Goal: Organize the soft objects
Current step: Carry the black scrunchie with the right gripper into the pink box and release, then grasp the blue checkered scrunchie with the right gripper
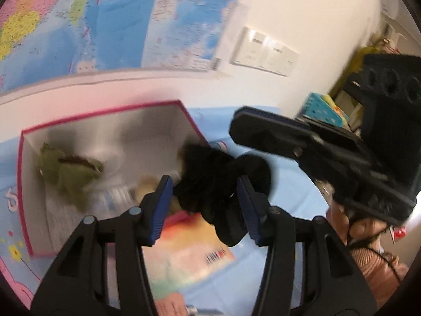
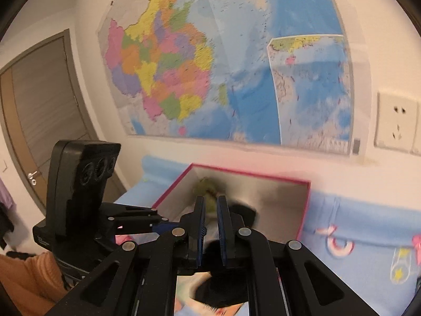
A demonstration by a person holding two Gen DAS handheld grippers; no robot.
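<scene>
A black fluffy soft item [image 1: 210,173] hangs between the blue pads of my left gripper [image 1: 204,181], which is shut on it above the near corner of a pink-rimmed white box [image 1: 105,110]. Inside the box lie a green plush toy [image 1: 68,171] and a beige soft thing [image 1: 147,187]. My right gripper [image 1: 238,123] hovers to the right, shut with nothing in it. In the right wrist view the right gripper [image 2: 210,201] points at the box [image 2: 305,205] and the green plush [image 2: 202,187]; the black item [image 2: 244,213] shows under and behind its fingers. Motion blurs both views.
The box sits on a light blue patterned bedsheet [image 1: 276,237], against a white wall with a large map [image 2: 210,65] and sockets [image 2: 397,121]. A colourful flat package [image 1: 189,245] with a barcode lies in front of the box. A door [image 2: 39,118] stands at far left.
</scene>
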